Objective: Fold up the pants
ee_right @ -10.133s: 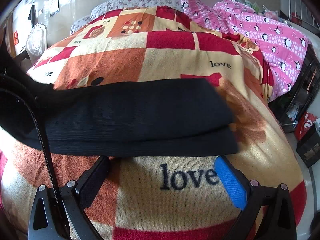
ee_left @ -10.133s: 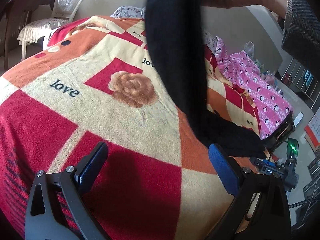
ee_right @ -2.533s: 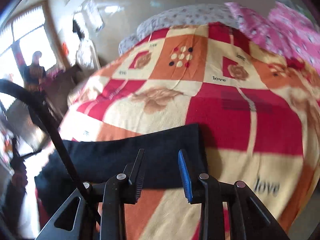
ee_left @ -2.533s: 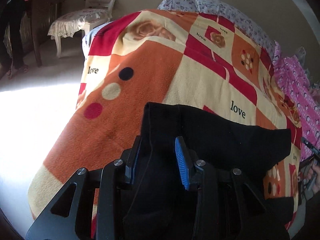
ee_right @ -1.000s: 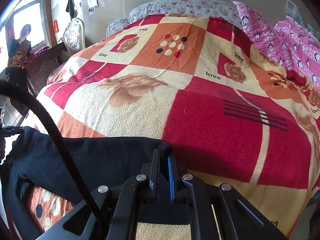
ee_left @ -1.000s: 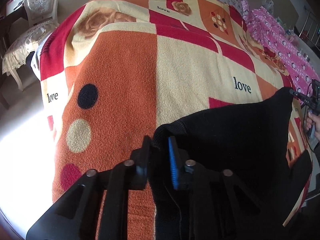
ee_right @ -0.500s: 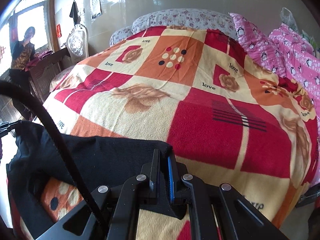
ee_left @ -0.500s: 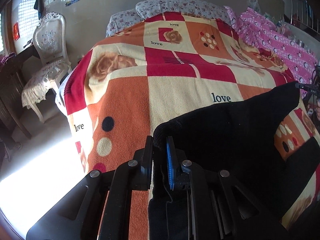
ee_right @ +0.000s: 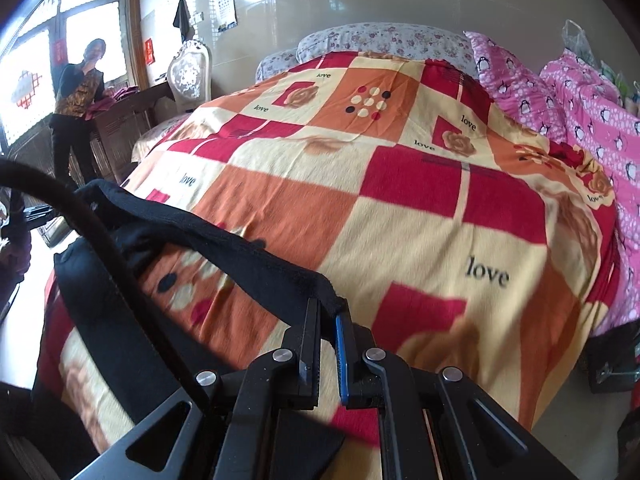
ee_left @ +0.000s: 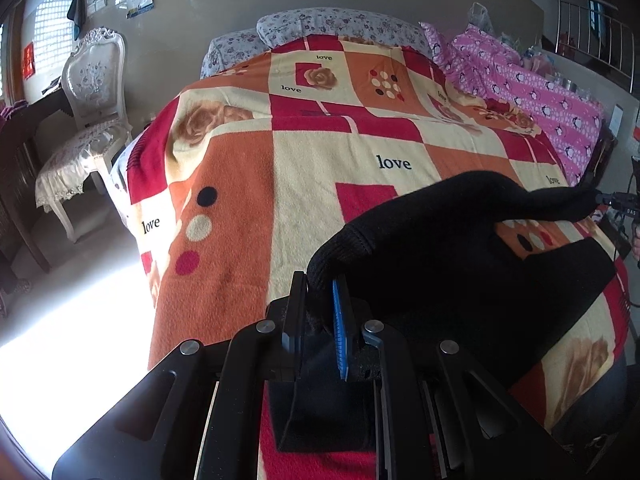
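Over the near end of the bed, the black knit pants (ee_left: 460, 264) hang in the air between two claws, with the checked "love" blanket (ee_left: 320, 152) spread under them; the left gripper (ee_left: 320, 312) is pinched tight on one corner of the pants, and the right gripper (ee_right: 327, 328) is pinched tight on the other corner, so the top edge runs like a sagging rope from one claw to the other; lower down, a second layer of the pants lies on the blanket near the foot of the bed; this looks like the carry part of a fold, where the lifted edge is being taken across to lie on the rest of the cloth; the next move likely calls for both claws to travel together, keep the edge stretched so it does not droop or twist, lower it flat and lined up with the layer below, and only then let go; both claws point slanting down toward the bed, side by side and well apart.
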`<state>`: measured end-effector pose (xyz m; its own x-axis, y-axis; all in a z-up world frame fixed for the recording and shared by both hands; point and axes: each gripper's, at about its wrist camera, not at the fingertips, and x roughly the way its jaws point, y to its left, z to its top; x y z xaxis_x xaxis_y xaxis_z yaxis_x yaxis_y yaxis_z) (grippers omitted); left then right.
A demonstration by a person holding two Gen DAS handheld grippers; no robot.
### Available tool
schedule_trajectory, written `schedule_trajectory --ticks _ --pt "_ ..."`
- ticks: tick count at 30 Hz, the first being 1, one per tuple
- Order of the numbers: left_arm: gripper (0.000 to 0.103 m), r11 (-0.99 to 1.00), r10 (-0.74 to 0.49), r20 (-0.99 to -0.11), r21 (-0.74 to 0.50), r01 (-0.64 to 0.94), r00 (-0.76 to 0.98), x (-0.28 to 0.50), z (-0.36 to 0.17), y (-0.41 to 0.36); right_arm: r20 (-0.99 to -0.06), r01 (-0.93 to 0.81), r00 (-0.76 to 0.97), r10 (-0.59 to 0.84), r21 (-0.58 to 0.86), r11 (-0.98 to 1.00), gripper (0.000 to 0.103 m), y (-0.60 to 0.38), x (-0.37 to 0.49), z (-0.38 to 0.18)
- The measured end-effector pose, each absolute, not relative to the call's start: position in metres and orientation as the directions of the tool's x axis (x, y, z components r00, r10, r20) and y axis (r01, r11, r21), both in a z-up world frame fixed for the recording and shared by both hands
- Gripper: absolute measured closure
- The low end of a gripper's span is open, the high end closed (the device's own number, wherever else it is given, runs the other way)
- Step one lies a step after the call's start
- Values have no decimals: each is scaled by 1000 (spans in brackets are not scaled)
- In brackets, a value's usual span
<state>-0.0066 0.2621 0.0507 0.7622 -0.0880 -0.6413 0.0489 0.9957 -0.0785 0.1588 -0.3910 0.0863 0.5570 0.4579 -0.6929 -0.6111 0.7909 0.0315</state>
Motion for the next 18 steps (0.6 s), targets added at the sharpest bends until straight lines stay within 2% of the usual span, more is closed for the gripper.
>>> schedule_trajectory --ticks 4,9,12,15,18 --pt "93 990 -116 -627 -135 39 771 -37 40 269 -684 -616 580 443 -11 788 97 -405 114 79" --pt "95 973 -146 -648 -232 -11 747 -62 7 283 -693 -637 587 419 -75 768 97 -414 64 58" --pt "95 950 -160 -652 -306 -65 741 -72 -10 292 -699 -626 585 411 -68 777 97 -420 52 42" --pt "95 914 -151 -628 -383 -135 764 -83 -9 305 -709 -605 592 383 -77 793 98 -424 48 30" --pt "95 900 -121 -594 -403 -164 796 -90 11 306 -716 -582 594 366 -69 810 98 -434 44 25"
